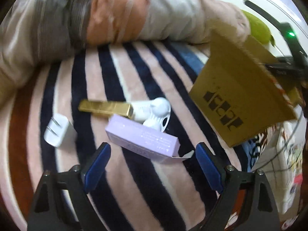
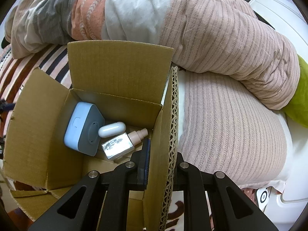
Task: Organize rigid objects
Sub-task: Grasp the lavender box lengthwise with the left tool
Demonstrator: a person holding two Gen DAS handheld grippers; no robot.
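Cardboard box [image 2: 119,73] wall is pinched between the right fingers [image 2: 146,154]. Left fingers [image 1: 100,161] stand spread and empty; just ahead of them on the striped blanket [image 1: 134,182] lies a lilac carton [image 1: 142,138].

A bed under a striped pink, navy and white blanket [image 1: 134,182] fills the frame. At its middle lie a white plug adapter [image 1: 58,132], a gold bar-shaped box [image 1: 105,107], a lilac carton [image 1: 142,140] and a white gadget [image 1: 156,111]. A cardboard box [image 1: 236,96] sits at right, a rolled duvet [image 1: 115,15] across the top.
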